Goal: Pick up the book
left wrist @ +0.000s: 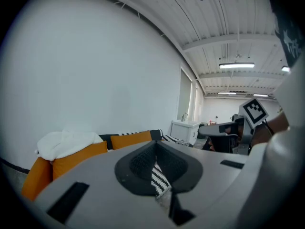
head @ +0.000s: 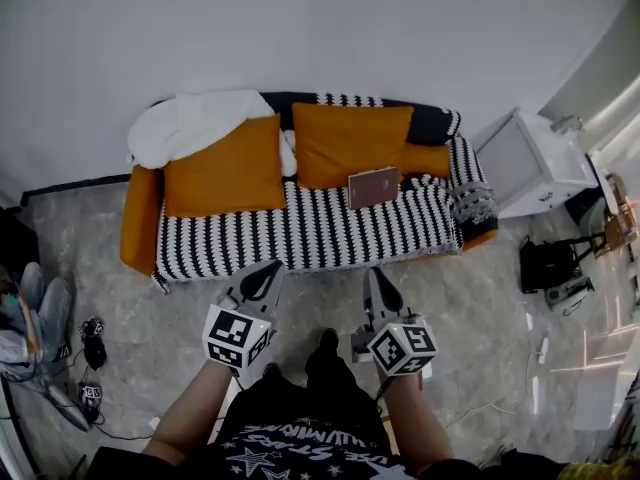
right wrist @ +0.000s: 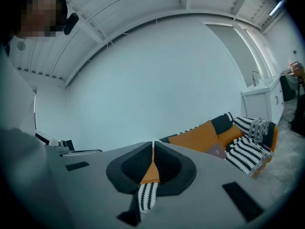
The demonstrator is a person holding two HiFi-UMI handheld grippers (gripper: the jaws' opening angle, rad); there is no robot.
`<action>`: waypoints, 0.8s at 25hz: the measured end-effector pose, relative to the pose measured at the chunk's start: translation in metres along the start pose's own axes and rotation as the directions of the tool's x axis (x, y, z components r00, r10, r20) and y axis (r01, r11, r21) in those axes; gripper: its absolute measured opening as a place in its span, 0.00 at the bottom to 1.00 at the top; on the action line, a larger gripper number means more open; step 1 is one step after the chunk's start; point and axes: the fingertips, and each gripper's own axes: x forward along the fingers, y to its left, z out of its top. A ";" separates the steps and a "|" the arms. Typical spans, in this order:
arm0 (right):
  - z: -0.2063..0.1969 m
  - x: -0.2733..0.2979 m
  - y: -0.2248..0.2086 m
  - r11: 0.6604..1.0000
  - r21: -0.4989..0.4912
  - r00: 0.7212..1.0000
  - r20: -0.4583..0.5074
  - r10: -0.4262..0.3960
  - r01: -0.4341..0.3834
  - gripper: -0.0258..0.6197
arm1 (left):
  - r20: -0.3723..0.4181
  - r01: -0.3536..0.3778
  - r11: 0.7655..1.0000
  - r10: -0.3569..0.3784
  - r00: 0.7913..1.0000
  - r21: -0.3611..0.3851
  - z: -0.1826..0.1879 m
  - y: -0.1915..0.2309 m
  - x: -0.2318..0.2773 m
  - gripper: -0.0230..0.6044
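Observation:
A brown book [head: 373,186] lies on the black-and-white striped sofa [head: 300,233], propped against an orange cushion [head: 350,141] right of the middle. In the right gripper view the book [right wrist: 217,150] shows small at the right, on the seat. Both grippers hover over the floor in front of the sofa, well short of the book. My left gripper [head: 262,280] has its jaws together with nothing in them, and in its own view the left gripper [left wrist: 156,144] points at the sofa. My right gripper [head: 380,290] is likewise shut and empty, and its own view shows the right gripper [right wrist: 153,143] aimed at the sofa's seat.
A white blanket [head: 195,123] drapes the sofa's left back above a second orange cushion [head: 225,168]. A white cabinet [head: 530,163] stands right of the sofa, with a black bag [head: 548,265] on the floor nearby. A seated person [head: 30,318] and cables [head: 92,343] are at the left.

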 end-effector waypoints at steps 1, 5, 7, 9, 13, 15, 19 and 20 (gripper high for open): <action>0.001 0.004 -0.005 1.000 0.002 1.000 0.000 0.000 0.000 0.09 | -0.004 0.001 1.000 -0.001 1.000 0.001 0.000 0.000 0.006 0.05; 0.006 0.026 -0.032 1.000 0.017 1.000 -0.005 0.015 -0.015 0.09 | -0.021 -0.016 1.000 0.016 1.000 -0.001 -0.002 0.006 0.036 0.05; 0.010 0.041 -0.047 0.999 0.026 1.000 -0.007 0.028 -0.028 0.09 | -0.023 -0.031 1.000 0.031 0.999 0.004 0.001 0.010 0.056 0.05; 0.015 0.058 -0.066 0.999 0.032 0.999 -0.012 0.037 -0.037 0.09 | -0.031 -0.044 0.999 0.045 0.999 0.023 0.006 0.012 0.079 0.05; 0.027 0.087 -0.102 0.997 0.054 0.998 -0.026 0.058 -0.057 0.09 | -0.063 -0.050 0.997 0.053 0.997 0.050 0.011 0.008 0.124 0.05; 0.034 0.100 -0.116 0.995 0.067 0.997 -0.023 0.074 -0.073 0.09 | -0.074 -0.059 0.997 0.063 0.995 0.060 0.014 0.010 0.144 0.05; 0.049 0.118 -0.141 0.993 0.077 0.996 -0.022 0.091 -0.089 0.09 | -0.074 -0.072 0.996 0.076 0.994 0.048 0.025 0.009 0.179 0.05; 0.052 0.121 -0.147 0.992 0.081 0.995 -0.022 0.094 -0.092 0.09 | -0.078 -0.071 0.996 0.075 0.994 0.055 0.028 0.007 0.187 0.05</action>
